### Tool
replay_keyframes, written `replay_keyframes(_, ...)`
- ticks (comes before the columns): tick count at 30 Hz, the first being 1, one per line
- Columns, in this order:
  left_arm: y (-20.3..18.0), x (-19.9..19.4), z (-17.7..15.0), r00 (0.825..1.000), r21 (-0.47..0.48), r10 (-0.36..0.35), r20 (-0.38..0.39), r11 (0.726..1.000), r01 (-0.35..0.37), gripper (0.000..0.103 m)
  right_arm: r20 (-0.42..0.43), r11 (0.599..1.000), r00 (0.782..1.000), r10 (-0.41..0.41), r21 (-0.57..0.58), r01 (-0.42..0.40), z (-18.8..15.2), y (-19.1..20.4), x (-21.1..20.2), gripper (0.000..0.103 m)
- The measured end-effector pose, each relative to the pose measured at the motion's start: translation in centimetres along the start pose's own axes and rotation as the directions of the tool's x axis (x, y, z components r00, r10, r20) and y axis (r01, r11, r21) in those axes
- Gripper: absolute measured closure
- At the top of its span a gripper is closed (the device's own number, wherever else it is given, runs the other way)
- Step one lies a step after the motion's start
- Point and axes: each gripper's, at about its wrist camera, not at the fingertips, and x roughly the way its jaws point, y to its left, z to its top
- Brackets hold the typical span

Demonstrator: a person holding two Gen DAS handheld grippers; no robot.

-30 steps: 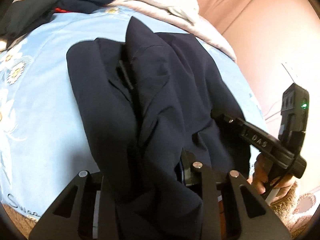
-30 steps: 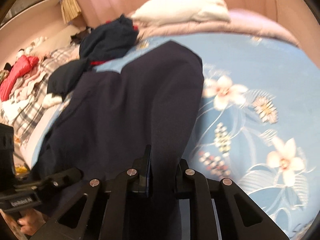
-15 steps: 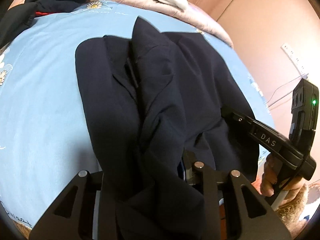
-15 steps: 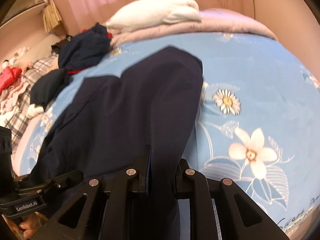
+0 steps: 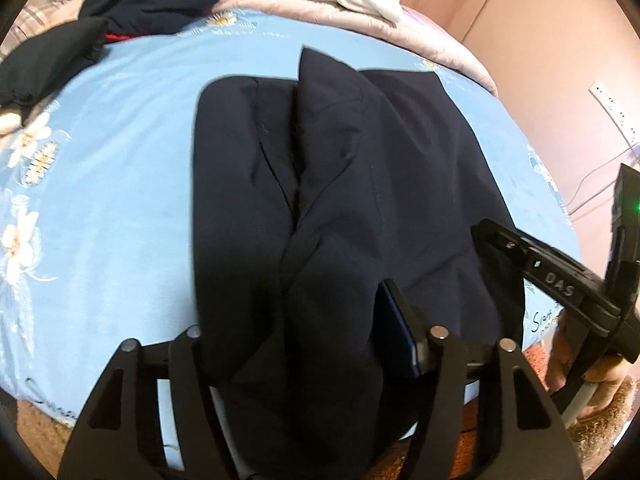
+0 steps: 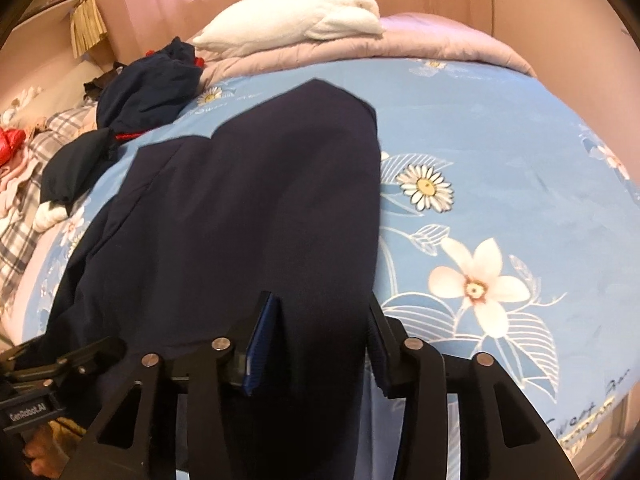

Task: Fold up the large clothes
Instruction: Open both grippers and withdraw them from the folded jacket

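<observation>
A large dark navy garment [image 5: 340,200] lies spread on the blue flowered bedspread [image 5: 120,200], its near end hanging over the bed's front edge. It also shows in the right wrist view [image 6: 248,216]. My left gripper [image 5: 304,336] stands open around the bunched near end of the cloth; its left finger is hidden by fabric. My right gripper [image 6: 320,328] stands open with the garment's right near edge lying between its fingers. The right gripper also shows at the right of the left wrist view [image 5: 552,280].
A dark clothes pile [image 6: 148,84] and a white folded blanket [image 6: 296,24] on a pink quilt [image 6: 440,48] lie at the far end of the bed. Plaid bedding and more clothes [image 6: 24,168] lie at the left. A pink wall with a socket strip [image 5: 612,104] stands at the right.
Both grippers' jaws have spread apart and let go of the garment's near end. The cloth has settled flatter on the bed, and both views have tilted a little.
</observation>
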Motion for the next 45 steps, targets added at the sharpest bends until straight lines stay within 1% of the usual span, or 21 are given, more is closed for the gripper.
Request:
replay_keyframes(1, 0.1, -0.3, -0.1, 1.000, 0.007, 0.016, 0.011, 1.000, -0.016, 0.033, 0.014, 1.000, 1.000, 0.003, -0.001, -0.003, -0.1, -0.1, -0.4, 0.047)
replay_keyframes(2, 0.0, -0.8, -0.2, 0.999, 0.014, 0.033, 0.030, 0.999, -0.033, 0.029, 0.037, 1.000, 0.999, 0.007, -0.001, -0.007, 0.0, -0.1, -1.1, 0.038)
replay_keyframes(4, 0.0, -1.7, 0.0, 0.996, 0.023, 0.056, 0.068, 0.998, -0.058, 0.025, 0.084, 1.000, 0.996, 0.011, -0.007, -0.011, 0.2, 0.0, -2.5, 0.030)
replay_keyframes(7, 0.4, -4.2, -0.2, 0.989, 0.028, 0.065, 0.130, 0.997, -0.069, 0.018, 0.147, 1.000, 0.989, 0.004, -0.028, 0.000, 0.7, 0.3, -4.8, 0.014)
replay_keyframes(10, 0.2, -5.7, 0.6, 0.980, 0.027, 0.064, 0.189, 0.997, -0.070, 0.010, 0.214, 0.998, 0.977, 0.008, -0.057, 0.005, 1.3, 0.8, -7.1, 0.011)
replay_keyframes(12, 0.2, -7.2, 1.0, 0.969, 0.027, 0.071, 0.236, 0.997, -0.079, 0.002, 0.256, 0.998, 0.967, 0.012, -0.069, 0.006, 1.7, 1.1, -8.6, 0.005)
replay_keyframes(13, 0.3, -8.1, 1.1, 0.961, 0.026, 0.076, 0.264, 0.996, -0.086, 0.000, 0.274, 0.997, 0.962, 0.013, -0.072, 0.007, 1.8, 1.2, -9.1, 0.002)
replay_keyframes(15, 0.5, -9.3, 1.0, 0.951, 0.022, 0.085, 0.299, 0.995, -0.096, 0.000, 0.307, 0.997, 0.952, 0.018, -0.083, 0.008, 2.0, 1.5, -10.1, 0.002)
replay_keyframes(19, 0.7, -11.0, 1.1, 0.934, 0.011, 0.097, 0.343, 0.994, -0.107, 0.000, 0.342, 0.996, 0.940, 0.014, -0.093, 0.019, 2.0, 2.0, -11.0, 0.001)
replay_keyframes(23, 0.8, -11.9, 1.0, 0.927, 0.008, 0.104, 0.360, 0.993, -0.114, 0.000, 0.357, 0.996, 0.934, 0.006, -0.085, 0.026, 1.9, 2.2, -11.4, 0.001)
replay_keyframes(28, 0.9, -11.9, 0.9, 0.930, 0.005, 0.126, 0.346, 0.991, -0.136, 0.000, 0.352, 0.995, 0.936, -0.014, -0.087, 0.047, 1.5, 2.4, -11.4, 0.001)
replay_keyframes(36, 0.9, -11.3, 0.7, 0.943, 0.014, 0.115, 0.311, 0.992, -0.125, 0.000, 0.329, 0.993, 0.943, -0.045, -0.085, 0.077, 1.3, 2.8, -10.8, 0.001)
replay_keyframes(41, 0.9, -11.3, 0.5, 0.946, 0.015, 0.115, 0.304, 0.992, -0.126, 0.000, 0.325, 0.991, 0.943, -0.070, -0.090, 0.104, 1.1, 3.0, -10.7, 0.001)
replay_keyframes(45, 0.8, -11.3, 0.5, 0.947, 0.017, 0.114, 0.301, 0.992, -0.125, 0.000, 0.319, 0.991, 0.946, -0.066, -0.088, 0.098, 1.1, 2.9, -10.6, 0.001)
